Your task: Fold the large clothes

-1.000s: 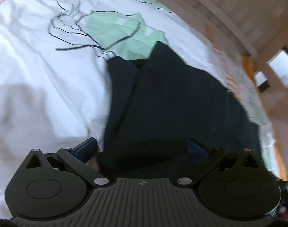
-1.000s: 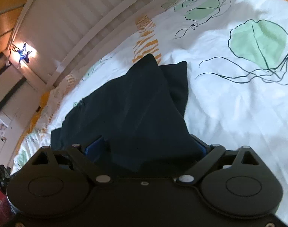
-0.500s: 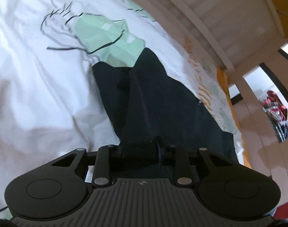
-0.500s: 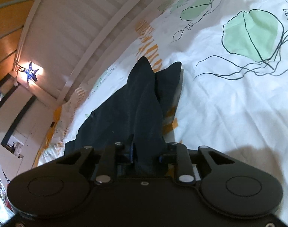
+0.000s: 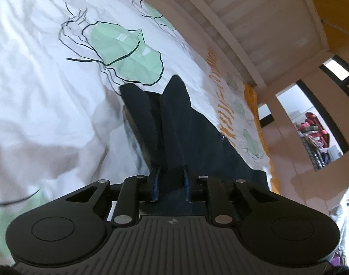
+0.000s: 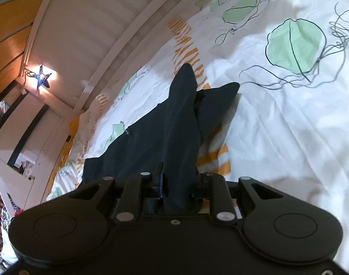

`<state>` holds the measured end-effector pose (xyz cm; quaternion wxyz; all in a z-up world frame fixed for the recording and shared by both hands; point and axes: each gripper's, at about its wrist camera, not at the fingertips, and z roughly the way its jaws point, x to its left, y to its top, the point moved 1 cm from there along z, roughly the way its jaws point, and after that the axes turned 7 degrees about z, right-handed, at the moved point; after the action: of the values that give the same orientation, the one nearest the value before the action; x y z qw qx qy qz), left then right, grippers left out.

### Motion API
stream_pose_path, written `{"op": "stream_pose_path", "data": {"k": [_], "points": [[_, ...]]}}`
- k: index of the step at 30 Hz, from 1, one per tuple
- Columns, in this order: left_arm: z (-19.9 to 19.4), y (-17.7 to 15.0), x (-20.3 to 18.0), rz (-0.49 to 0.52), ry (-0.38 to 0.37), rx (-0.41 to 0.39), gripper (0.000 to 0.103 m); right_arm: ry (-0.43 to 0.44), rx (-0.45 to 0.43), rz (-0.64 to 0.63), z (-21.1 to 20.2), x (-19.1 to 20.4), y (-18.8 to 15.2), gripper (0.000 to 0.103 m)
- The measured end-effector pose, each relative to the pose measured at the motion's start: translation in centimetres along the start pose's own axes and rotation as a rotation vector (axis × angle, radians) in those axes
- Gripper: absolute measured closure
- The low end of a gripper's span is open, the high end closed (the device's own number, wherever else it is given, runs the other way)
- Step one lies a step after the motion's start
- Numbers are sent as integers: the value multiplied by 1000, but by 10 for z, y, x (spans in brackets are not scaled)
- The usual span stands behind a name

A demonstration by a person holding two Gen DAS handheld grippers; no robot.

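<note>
A large dark navy garment (image 5: 197, 135) lies on a white bedsheet (image 5: 48, 91) printed with green leaves. My left gripper (image 5: 171, 171) is closing, and its pads press on a bunched edge of the cloth, which rises in a ridge from the sheet. In the right wrist view the same garment (image 6: 147, 137) stretches away over the sheet (image 6: 289, 126). My right gripper (image 6: 180, 174) is also closing, pinching another fold between its pads. The cloth hangs taut from both jaws, with two pointed corners ahead still resting on the bed.
A white slatted bed rail (image 5: 254, 23) runs along the far side of the mattress (image 6: 94, 34). A lit blue star lamp (image 6: 42, 78) hangs at the left. An opening with colourful clutter (image 5: 316, 133) lies beyond the bed's end.
Both grippers went from wide open around the garment's edge to closed on it. Both have risen and pulled back, lifting the cloth into narrow ridges.
</note>
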<state>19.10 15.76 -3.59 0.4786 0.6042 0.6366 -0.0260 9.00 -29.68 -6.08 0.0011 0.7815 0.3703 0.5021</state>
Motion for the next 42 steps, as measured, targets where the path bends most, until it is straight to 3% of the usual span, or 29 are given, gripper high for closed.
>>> {"op": "stream_pose_path", "data": {"k": [5, 8, 9, 11, 13, 15, 16, 20, 25, 28, 29, 30, 31, 34, 35, 36, 39, 42], "points": [[-28, -11, 4, 28, 14, 15, 91, -32, 58, -11, -17, 3, -10, 74], [-32, -16, -1, 115, 93, 25, 91, -96, 33, -22, -17, -1, -11, 71], [-32, -17, -4, 142, 115, 16, 86, -132, 7, -25, -15, -3, -11, 70], [-28, -16, -9, 190, 142, -1, 65, -178, -42, -16, -15, -7, -11, 68], [-21, -15, -12, 226, 168, -9, 35, -161, -66, 29, -15, -14, -11, 63], [-12, -13, -12, 246, 173, -11, 27, -147, -79, 72, -16, -20, -11, 51], [-5, -12, -12, 254, 175, -4, 27, -144, -81, 83, -17, -22, -13, 44], [16, -16, -13, 337, 188, 9, 27, -142, -61, 80, -16, -26, -20, 44], [42, -23, -21, 493, 186, 83, 27, -144, -24, 65, -12, -26, -26, 44], [49, -20, -13, 444, 166, 127, 28, -133, 2, 71, -9, -27, -28, 44], [50, -19, -9, 414, 151, 147, 31, -130, 8, 69, -9, -26, -29, 44], [50, -18, -6, 396, 139, 153, 40, -131, 11, 66, -7, -25, -30, 43], [49, -17, -5, 392, 133, 151, 59, -136, 13, 61, -6, -25, -30, 43], [46, -14, 3, 352, 99, 156, 77, -123, 14, 66, -3, -27, -30, 46], [43, -12, 7, 319, 75, 160, 80, -119, 8, 59, -3, -27, -31, 63], [40, -11, 9, 287, 53, 159, 83, -117, 3, 43, -3, -26, -31, 72], [27, -10, 8, 226, -5, 154, 87, -110, 3, 21, -6, -22, -27, 75], [18, -17, -8, 238, -55, 178, 87, -104, -18, -9, -17, -18, -17, 77]]}}
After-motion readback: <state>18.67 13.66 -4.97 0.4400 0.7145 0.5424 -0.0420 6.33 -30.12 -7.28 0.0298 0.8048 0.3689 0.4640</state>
